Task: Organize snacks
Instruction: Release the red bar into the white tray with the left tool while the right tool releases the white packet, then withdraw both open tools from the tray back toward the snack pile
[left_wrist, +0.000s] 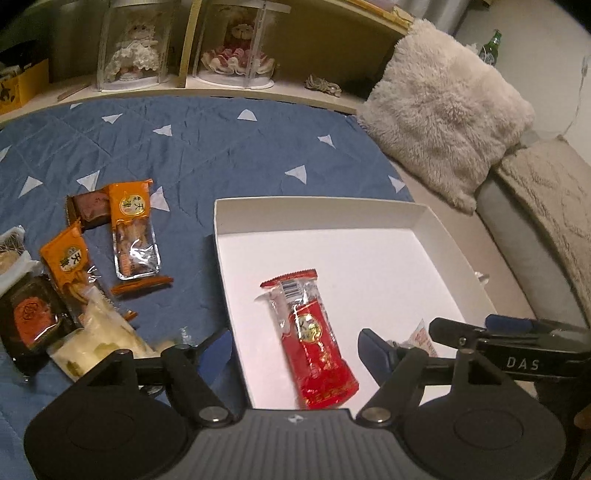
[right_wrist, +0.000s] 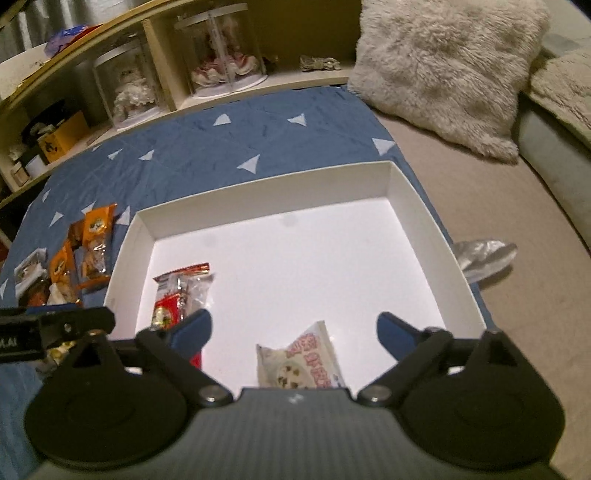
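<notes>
Hovering over the shallow white cardboard box (right_wrist: 391, 181), my left tongs (left_wrist: 295, 347) and right tongs (right_wrist: 293, 332) gape empty; inside it lie the red plastic-wrapped snack (left_wrist: 314, 339) and white cookie packet (right_wrist: 299, 365).

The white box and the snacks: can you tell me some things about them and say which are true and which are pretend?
1. A red packet lies inside the white box. True.
2. The right gripper squeezes the cookie packet. False: its jaws are open, the packet lying loose below.
3. Orange packets lie on the blue quilt. True.
4. The box is full. False: only two packets lie in it.
5. The left gripper holds the red packet. False: it is open.
</notes>
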